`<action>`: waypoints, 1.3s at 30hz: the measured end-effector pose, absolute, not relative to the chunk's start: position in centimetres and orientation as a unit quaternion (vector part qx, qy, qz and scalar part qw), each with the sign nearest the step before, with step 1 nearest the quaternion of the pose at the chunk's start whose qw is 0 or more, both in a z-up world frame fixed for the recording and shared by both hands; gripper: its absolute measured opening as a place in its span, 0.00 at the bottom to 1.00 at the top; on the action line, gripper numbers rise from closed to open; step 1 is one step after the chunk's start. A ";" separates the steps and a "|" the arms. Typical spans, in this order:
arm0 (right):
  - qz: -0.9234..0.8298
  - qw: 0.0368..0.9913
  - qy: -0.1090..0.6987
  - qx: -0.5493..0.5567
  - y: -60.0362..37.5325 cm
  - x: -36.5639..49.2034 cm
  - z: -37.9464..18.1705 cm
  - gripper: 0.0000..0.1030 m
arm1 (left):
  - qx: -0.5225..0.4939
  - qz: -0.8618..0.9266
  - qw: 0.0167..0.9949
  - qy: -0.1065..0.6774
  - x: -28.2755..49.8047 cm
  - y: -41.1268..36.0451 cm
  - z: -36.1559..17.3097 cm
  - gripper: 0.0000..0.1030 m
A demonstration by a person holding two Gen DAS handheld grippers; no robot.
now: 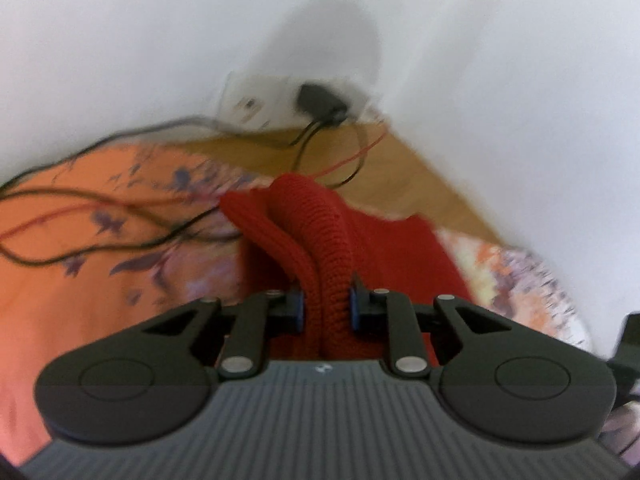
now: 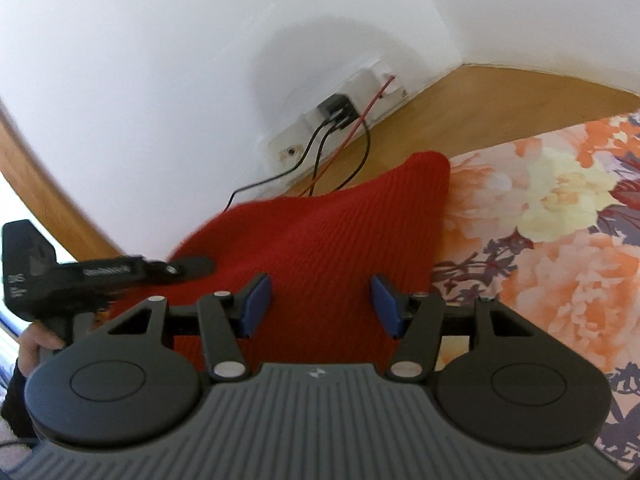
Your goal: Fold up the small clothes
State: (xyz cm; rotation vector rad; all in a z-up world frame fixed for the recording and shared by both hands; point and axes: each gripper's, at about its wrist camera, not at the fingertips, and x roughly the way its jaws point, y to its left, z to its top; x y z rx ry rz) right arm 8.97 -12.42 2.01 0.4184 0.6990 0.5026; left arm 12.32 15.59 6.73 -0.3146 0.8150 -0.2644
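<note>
Two tools share one red knitted garment (image 2: pixel 320 248) here. Our left tool (image 1: pixel 326 304) is clamped on a thick bunched fold of the knit, which rises between its blue pads and runs straight ahead toward the wall corner. Our right tool (image 2: pixel 318 306) stands wide apart, holding nothing, with the red cloth spread directly beneath and in front of it. The garment lies on an orange floral bedspread (image 2: pixel 560 280), its far edge reaching the strip of wooden floor (image 2: pixel 500 100). We judge the right tool best placed to take the free corner (image 2: pixel 434 164) ahead of it and to its right. Open bedspread lies to the right; black and red cables (image 1: pixel 120 216) trail across the left side, near the cloth, and could snag.
</note>
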 end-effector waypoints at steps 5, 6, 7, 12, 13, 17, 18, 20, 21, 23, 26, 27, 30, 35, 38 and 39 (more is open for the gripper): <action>0.249 0.888 0.342 0.182 -11.1 8.7 1.9 0.63 | -0.136 -0.111 0.903 0.393 11.8 16.7 5.2 0.30; 0.249 0.887 0.343 0.182 -10.9 8.7 1.9 0.63 | -0.126 -0.110 0.905 0.392 11.8 16.7 5.1 0.31; 0.249 0.887 0.344 0.184 -10.8 8.8 1.8 0.63 | -0.118 -0.108 0.906 0.391 11.9 16.6 5.1 0.34; 0.247 0.890 0.344 0.170 -9.8 8.7 1.7 0.64 | -0.104 -0.103 0.908 0.393 11.5 16.9 5.5 0.38; 0.245 0.890 0.344 0.170 -9.7 8.8 1.8 0.64 | -0.109 -0.103 0.906 0.395 11.3 17.0 5.8 0.40; 0.246 0.890 0.346 0.167 -9.4 8.6 2.0 0.64 | -0.101 -0.110 0.906 0.395 9.9 16.8 7.0 0.51; 0.249 0.889 0.346 0.165 -9.2 8.5 2.1 0.64 | -0.093 -0.116 0.907 0.394 9.4 16.6 7.3 0.52; 0.252 0.890 0.346 0.156 -8.7 8.4 2.2 0.64 | -0.073 -0.120 0.909 0.393 8.7 16.2 7.4 0.52; 0.253 0.891 0.346 0.148 -8.4 8.4 2.3 0.64 | -0.060 -0.122 0.909 0.395 8.3 16.0 7.3 0.52; 0.257 0.892 0.347 0.133 -7.7 8.3 2.3 0.64 | -0.041 -0.114 0.907 0.403 8.0 15.8 6.8 0.52; 0.259 0.895 0.346 0.108 -6.6 8.0 2.2 0.64 | -0.042 -0.100 0.906 0.409 8.1 16.4 5.5 0.55; 0.257 0.897 0.345 0.100 -6.4 8.0 2.2 0.64 | -0.054 -0.101 0.905 0.410 8.1 16.8 5.3 0.55; 0.258 0.896 0.347 0.104 -6.8 8.1 2.3 0.64 | -0.079 -0.100 0.902 0.413 8.4 17.5 4.9 0.61; 0.249 0.885 0.351 0.179 -9.6 8.9 2.5 0.81 | -0.108 -0.104 0.898 0.414 8.8 17.9 4.7 0.67; 0.230 0.880 0.361 0.205 -11.4 9.4 2.0 0.85 | -0.121 -0.109 0.894 0.418 9.1 18.0 4.6 0.67; 0.222 0.877 0.369 0.213 -12.0 9.7 1.7 0.86 | -0.127 -0.112 0.892 0.420 9.2 18.1 4.5 0.67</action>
